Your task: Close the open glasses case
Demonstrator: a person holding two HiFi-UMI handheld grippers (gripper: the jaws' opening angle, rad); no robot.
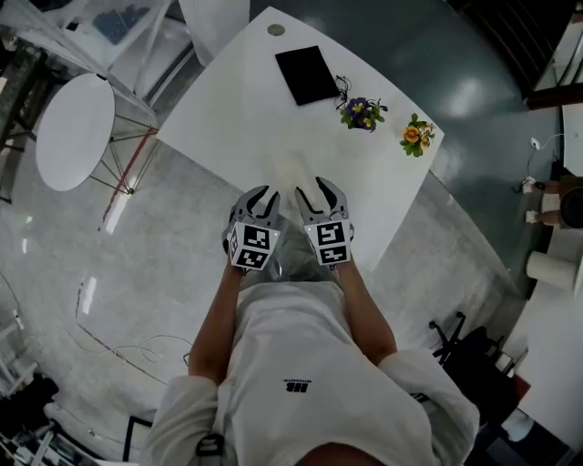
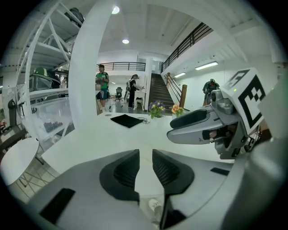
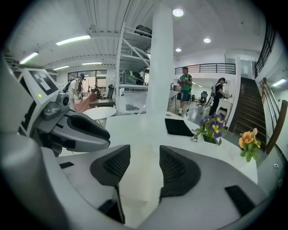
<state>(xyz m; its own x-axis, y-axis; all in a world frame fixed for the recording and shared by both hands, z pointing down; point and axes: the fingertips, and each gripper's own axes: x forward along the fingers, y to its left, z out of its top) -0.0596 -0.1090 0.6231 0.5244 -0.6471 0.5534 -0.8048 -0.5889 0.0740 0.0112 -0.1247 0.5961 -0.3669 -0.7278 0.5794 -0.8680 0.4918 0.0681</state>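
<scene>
Left claw [image 2: 146, 168]: hovering narrowly parted, empty.
Right claw [image 3: 145, 168]: hovering spread wider, empty.
Glasses case [image 3: 140, 182]: lying pale on the bench [image 1: 228, 118] just beyond both claws, lid seemingly down.
Handling: looking light, stiff, slippery; gripping across long sides.

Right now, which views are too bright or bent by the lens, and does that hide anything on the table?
Head view: the white table is overexposed, so the pale case near its edge almost melts into it; a glare patch lies on the floor. Left gripper view: the wide lens bends the column into a curve. Right gripper view: the ceiling lamp blooms.
</scene>
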